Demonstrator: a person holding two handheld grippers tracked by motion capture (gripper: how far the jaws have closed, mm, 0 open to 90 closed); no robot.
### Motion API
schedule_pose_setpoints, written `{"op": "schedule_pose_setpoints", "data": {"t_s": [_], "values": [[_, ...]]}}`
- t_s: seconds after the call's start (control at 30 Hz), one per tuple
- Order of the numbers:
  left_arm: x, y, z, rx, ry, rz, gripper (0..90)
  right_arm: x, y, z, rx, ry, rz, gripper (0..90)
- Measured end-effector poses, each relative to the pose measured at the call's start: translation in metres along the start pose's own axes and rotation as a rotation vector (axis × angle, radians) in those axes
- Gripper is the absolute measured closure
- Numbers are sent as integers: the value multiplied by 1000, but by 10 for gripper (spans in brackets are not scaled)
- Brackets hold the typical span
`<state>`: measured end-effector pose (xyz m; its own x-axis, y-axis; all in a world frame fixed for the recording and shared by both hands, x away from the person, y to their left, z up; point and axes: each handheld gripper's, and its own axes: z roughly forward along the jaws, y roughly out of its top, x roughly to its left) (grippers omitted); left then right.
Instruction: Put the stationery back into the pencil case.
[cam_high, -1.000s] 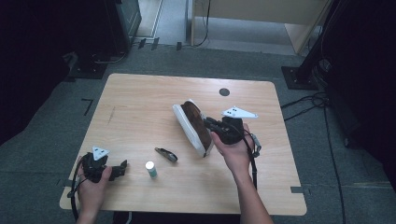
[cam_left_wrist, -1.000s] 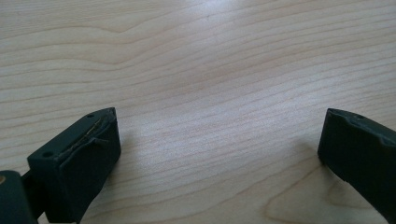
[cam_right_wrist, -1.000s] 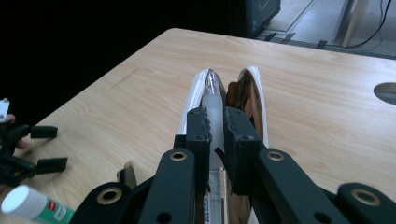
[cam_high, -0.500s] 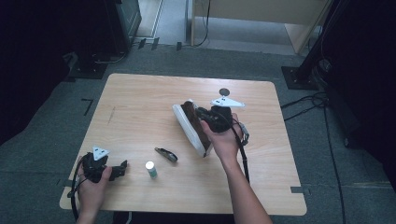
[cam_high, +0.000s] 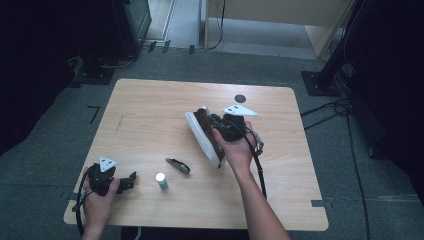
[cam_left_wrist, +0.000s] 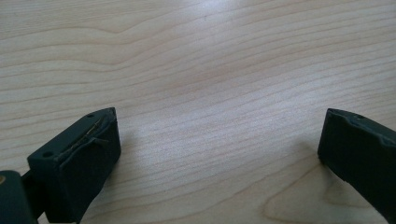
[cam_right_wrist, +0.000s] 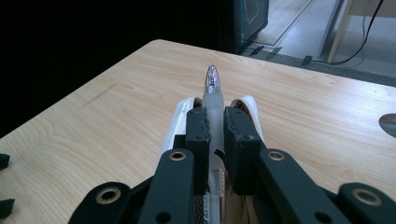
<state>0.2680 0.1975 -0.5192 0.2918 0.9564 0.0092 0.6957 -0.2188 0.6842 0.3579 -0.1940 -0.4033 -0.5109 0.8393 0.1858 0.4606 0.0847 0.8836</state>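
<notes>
A brown shoe with a white sole (cam_high: 202, 136) lies on its side in the middle of the wooden table (cam_high: 150, 120). My right gripper (cam_high: 217, 122) is right against it, shut on a slim translucent pen (cam_right_wrist: 213, 100) that points past the jaws over the shoe's white sole (cam_right_wrist: 173, 127). My left gripper (cam_high: 131, 179) rests near the front left corner, held low over bare wood. Its jaws stand wide open with nothing between them (cam_left_wrist: 219, 140).
A small dark cap-like piece (cam_high: 178, 165) and a short white cylinder (cam_high: 161, 181) lie on the table between the two hands. A round dark hole (cam_high: 240, 98) sits in the tabletop behind the shoe. Dark stands and cables are on the floor around the table.
My right gripper has moved left and away from me, from beside the shoe to right against its upper. The shoe and the left gripper have stayed put.
</notes>
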Motion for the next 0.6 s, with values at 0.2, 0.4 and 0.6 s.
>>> {"op": "schedule_pose_setpoints", "data": {"t_s": [0.2,0.4,0.6], "values": [[0,0,0,1,-1,0,0,-1,-8,-3,20,-4,1,810],[0,0,0,1,0,0,0,-1,-17,-8,35,0,0,810],[0,0,0,0,0,-1,0,2,-20,-14,38,0,-11,808]]}}
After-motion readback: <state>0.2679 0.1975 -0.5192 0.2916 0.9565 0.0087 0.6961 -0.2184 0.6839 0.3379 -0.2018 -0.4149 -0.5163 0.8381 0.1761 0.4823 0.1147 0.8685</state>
